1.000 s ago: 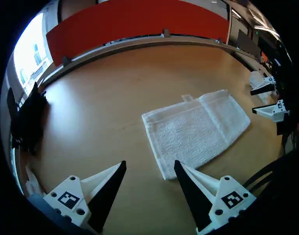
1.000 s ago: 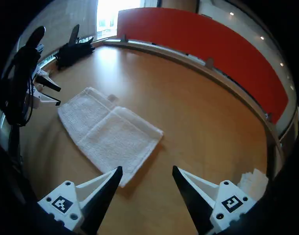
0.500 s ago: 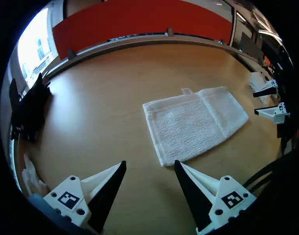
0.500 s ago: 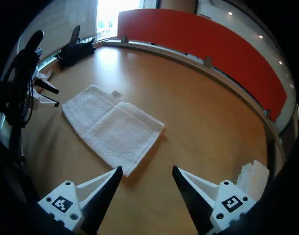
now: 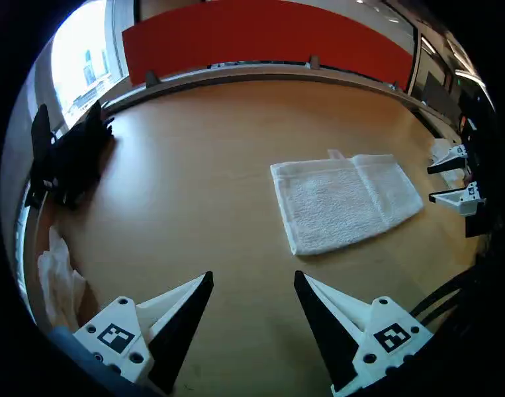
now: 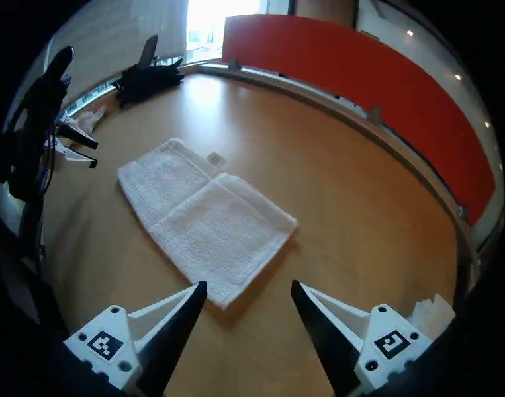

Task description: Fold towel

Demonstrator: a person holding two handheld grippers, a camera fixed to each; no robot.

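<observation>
A white towel (image 5: 345, 202) lies flat on the wooden table, folded into a rectangle with one layer overlapping the other and a small tag at its far edge. In the left gripper view my left gripper (image 5: 252, 281) is open and empty, well short of the towel's near corner. My right gripper (image 5: 432, 182) shows small at the right edge of that view, just past the towel. In the right gripper view the towel (image 6: 202, 215) lies just ahead of my open, empty right gripper (image 6: 247, 290), and the left gripper (image 6: 93, 154) shows far left.
A red partition (image 5: 265, 36) runs along the table's far edge. A black object (image 5: 70, 159) lies at the left of the table, also seen as a black object (image 6: 149, 73) far off. Crumpled white cloth (image 5: 57, 281) sits near the left edge; white cloth (image 6: 432, 311) lies by the right gripper.
My left gripper has pulled back and away from the towel, which now sits farther off and to the right. The right gripper view shifted slightly. The towel itself stays flat and folded.
</observation>
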